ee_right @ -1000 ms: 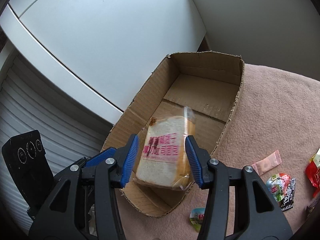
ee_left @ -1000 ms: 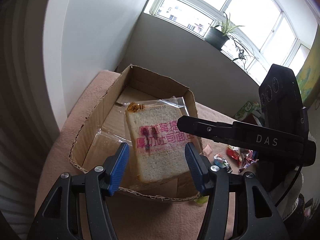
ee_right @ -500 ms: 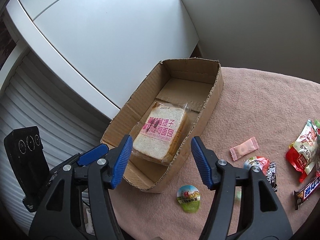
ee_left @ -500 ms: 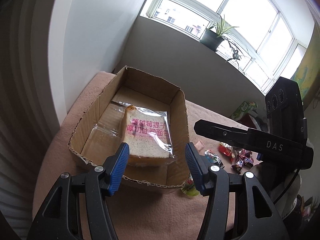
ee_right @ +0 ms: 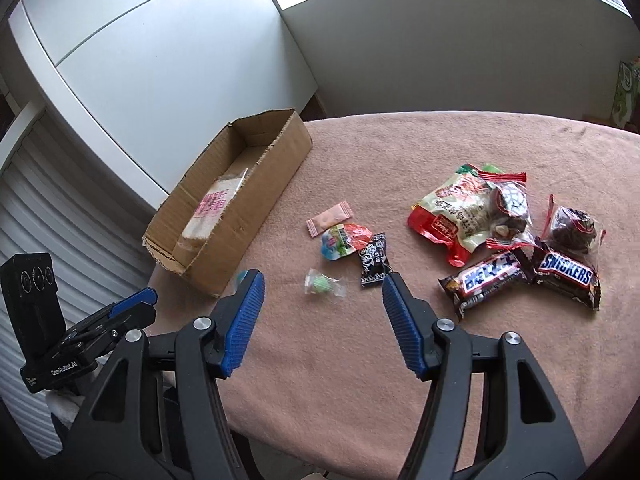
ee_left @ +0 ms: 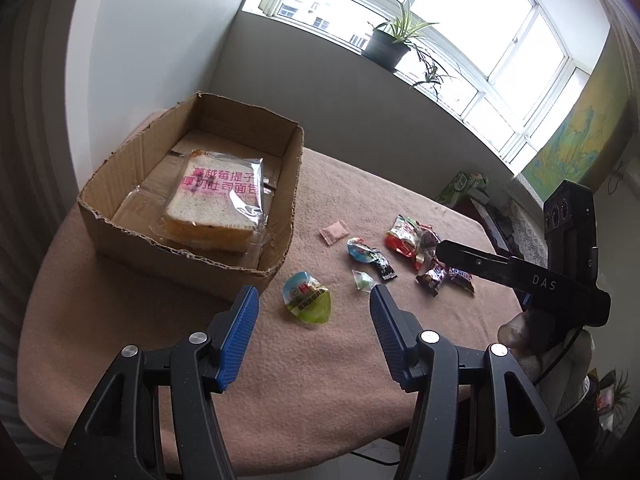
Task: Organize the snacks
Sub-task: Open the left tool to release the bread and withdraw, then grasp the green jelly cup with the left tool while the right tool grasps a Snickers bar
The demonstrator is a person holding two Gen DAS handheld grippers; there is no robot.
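Observation:
A wrapped slice of bread (ee_left: 218, 204) lies flat in the open cardboard box (ee_left: 280, 184) at the left of the pink-covered table (ee_left: 160, 320); the right wrist view shows the bread (ee_right: 208, 216) in the box (ee_right: 256, 204) too. My left gripper (ee_left: 314, 312) is open and empty, hovering above a round green jelly cup (ee_left: 308, 298). My right gripper (ee_right: 322, 290) is open and empty above a small green candy (ee_right: 322, 284). Loose snacks lie to the right: a pink sachet (ee_right: 330, 218), a red nut bag (ee_right: 452, 214), two Snickers bars (ee_right: 520, 276).
A potted plant (ee_left: 390, 44) stands on the window sill behind the table. A green carton (ee_left: 464, 184) sits beyond the table's far edge. The right gripper's body (ee_left: 552, 276) reaches in from the right in the left wrist view.
The bread left the right gripper's jaws, which widened, and came to rest flat in the box. Both grippers then drew back and swung right, over the loose snacks.

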